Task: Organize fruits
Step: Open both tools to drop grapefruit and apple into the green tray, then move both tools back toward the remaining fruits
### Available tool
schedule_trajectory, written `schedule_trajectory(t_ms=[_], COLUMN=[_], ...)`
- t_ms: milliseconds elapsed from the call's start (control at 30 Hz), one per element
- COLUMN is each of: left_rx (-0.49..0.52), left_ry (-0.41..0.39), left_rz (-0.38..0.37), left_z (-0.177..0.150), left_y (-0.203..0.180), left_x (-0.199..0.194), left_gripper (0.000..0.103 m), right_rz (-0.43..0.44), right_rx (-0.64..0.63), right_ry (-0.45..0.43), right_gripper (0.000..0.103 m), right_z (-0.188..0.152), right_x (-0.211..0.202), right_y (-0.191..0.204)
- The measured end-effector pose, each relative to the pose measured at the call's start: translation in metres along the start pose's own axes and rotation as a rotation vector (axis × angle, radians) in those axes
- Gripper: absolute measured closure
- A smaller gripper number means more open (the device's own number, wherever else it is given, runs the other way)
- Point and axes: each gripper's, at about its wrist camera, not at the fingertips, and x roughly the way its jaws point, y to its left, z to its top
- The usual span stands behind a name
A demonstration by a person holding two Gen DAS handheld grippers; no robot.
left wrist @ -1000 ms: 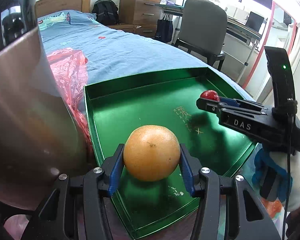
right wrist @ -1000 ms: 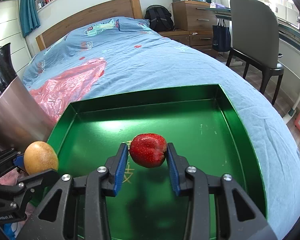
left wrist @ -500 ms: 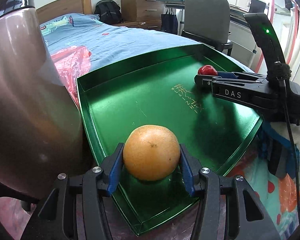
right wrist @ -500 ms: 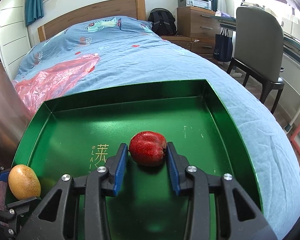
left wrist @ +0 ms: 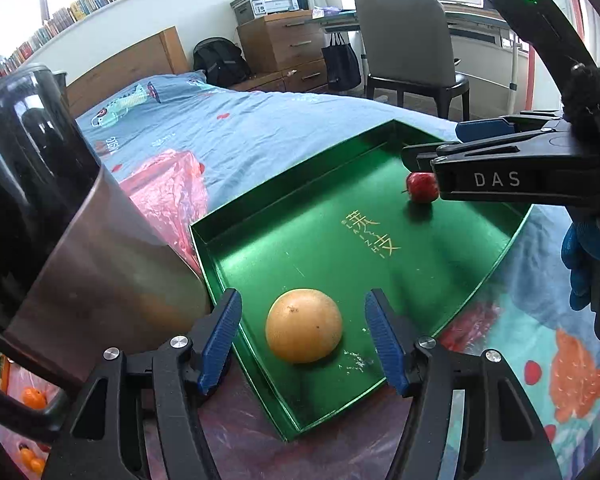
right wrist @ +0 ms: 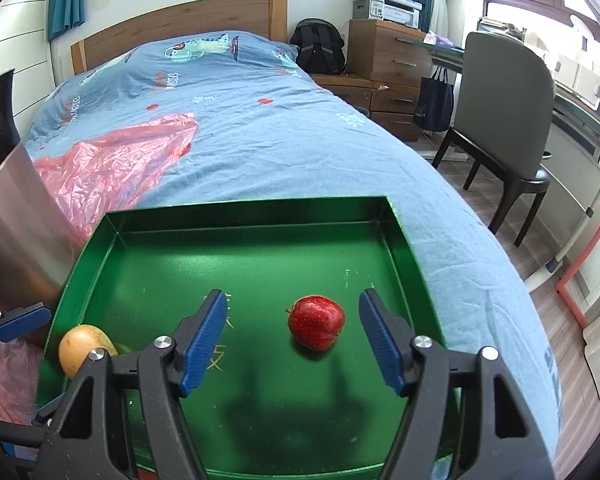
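Note:
An orange point(left wrist: 304, 325) lies in the near left corner of the green tray point(left wrist: 300, 168). My left gripper point(left wrist: 305, 338) is open around it, with the blue pads apart from the fruit. A red apple point(right wrist: 317, 322) lies on the tray floor towards the right. My right gripper point(right wrist: 293, 335) is open, with the apple between its pads and touching neither. The orange also shows in the right wrist view point(right wrist: 85, 347) at the tray's left edge. The apple also shows in the left wrist view point(left wrist: 422, 187), partly behind the right gripper.
The tray point(right wrist: 252, 210) sits on a blue bedspread point(right wrist: 260, 120). A tall metal and black container point(left wrist: 56, 216) stands close to the tray's left side. A red plastic bag point(right wrist: 112, 164) lies behind it. A chair point(right wrist: 504, 120) and drawers stand to the right.
Both grippers have opened. The orange and the apple now rest on the tray floor, released. Both grippers have drawn back a little.

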Motion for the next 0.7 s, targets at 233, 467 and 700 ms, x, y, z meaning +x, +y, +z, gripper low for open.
schedule_trajectory(t_ms=[233, 467, 700], left_rx=[-0.015, -0.098, -0.182], left_ry=[-0.041, -0.002, 0.046], left_rz=[-0.049, -0.04, 0.024], left_z=[-0.021, -0.075, -0.135], left_y=[0.012, 0.05, 0.091], left_x=[-0.074, -0.124, -0.154], left_gripper=[0.035, 0.035, 0.035], right_rz=[0.004, 0.088, 0.216], right_rx=[0.01, -0.006, -0.048], right_ry=[-0.019, -0.011, 0.007], right_gripper=[0.0, 0.0, 0.0], right_z=[-0.011, -0.041, -0.07], right_x=[-0.076, -0.128, -0.156], right_y=[0.009, 0.059, 0.132])
